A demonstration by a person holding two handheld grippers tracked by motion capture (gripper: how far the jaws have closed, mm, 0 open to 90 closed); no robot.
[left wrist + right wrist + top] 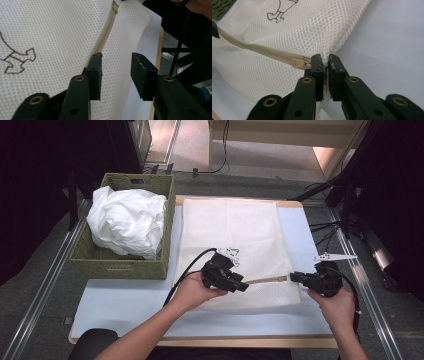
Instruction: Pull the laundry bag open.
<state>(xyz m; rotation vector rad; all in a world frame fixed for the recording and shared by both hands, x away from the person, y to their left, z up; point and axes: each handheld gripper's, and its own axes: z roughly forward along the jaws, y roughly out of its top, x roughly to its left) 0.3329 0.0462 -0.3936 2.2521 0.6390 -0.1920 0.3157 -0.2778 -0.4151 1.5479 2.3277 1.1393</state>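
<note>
Right gripper (325, 62): jaws closed nearly to touching, pinched on the mesh bag (235, 245) at its corner beside the zipper's end, near the bench's right edge. The pinch is judged to anchor the fabric so the zipper can be worked against tension.
Left gripper (116, 75): jaws part open, nothing pressed between the pads; the zipper line is seen passing at the left jaw, the right jaw standing clear over mesh. Hovering placement is judged to be an approach to the zipper.
Mesh bag: laid flat on the pale blue mat (125, 300) at mid-bench, reaching from the far edge toward the near edge; long axis far-to-near. A brown outline drawing (17, 60) is stitched into the mesh.
Zipper (267, 280): beige, run along the bag's near end, long axis left-to-right between the two grippers; held taut and slightly lifted there.
Zipper pull (299, 63): sat just beside the right gripper's jaws, tab pointed toward them; the zipper appears closed.
Basket (120, 265): green woven, at the bench's left edge, just beside the bag's left side; a crumpled white cloth (127, 222) is held in it, judged to be the load awaiting bagging.
</note>
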